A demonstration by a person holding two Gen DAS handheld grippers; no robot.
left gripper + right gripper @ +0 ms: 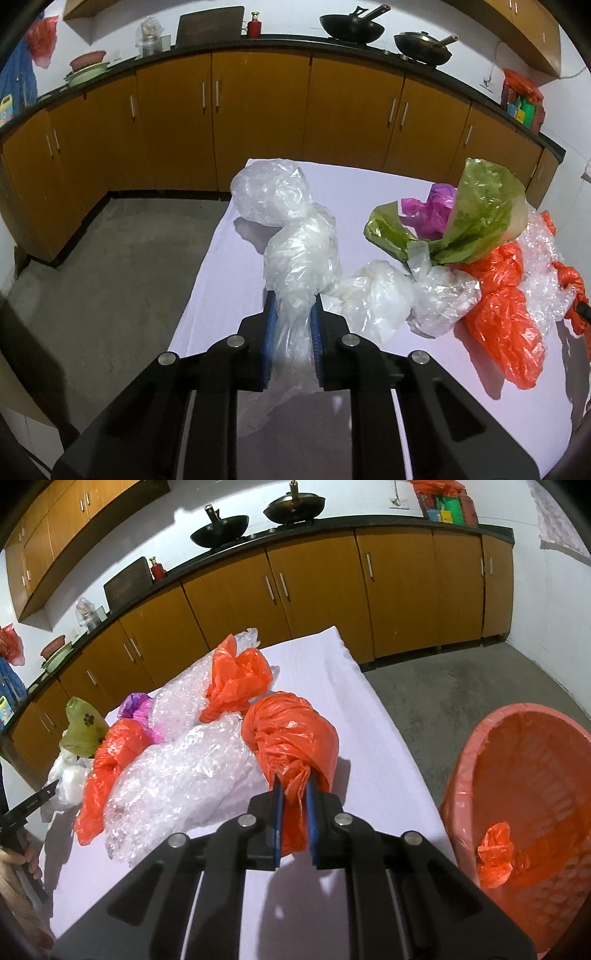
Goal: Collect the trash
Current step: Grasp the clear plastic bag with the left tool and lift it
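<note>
In the left wrist view my left gripper (294,306) is shut on a long clear plastic bag (295,236) that trails across the white-covered table (229,266). Beside it lie another clear bag (373,295), a green bag (476,214), a purple bag (432,210) and an orange bag (506,314). In the right wrist view my right gripper (294,782) is shut on a knotted orange bag (291,734) at the table's right side. Bubble wrap (184,771) and more orange bags (236,679) lie to its left. An orange-lined bin (524,812) stands on the floor at right, with one orange bag (495,853) inside.
Wooden cabinets (258,118) under a dark counter run along the far wall, with woks (351,26) on top. Grey floor (110,280) lies left of the table and between table and bin (424,709). The left gripper's tip (33,805) and a hand (22,853) show at the left edge.
</note>
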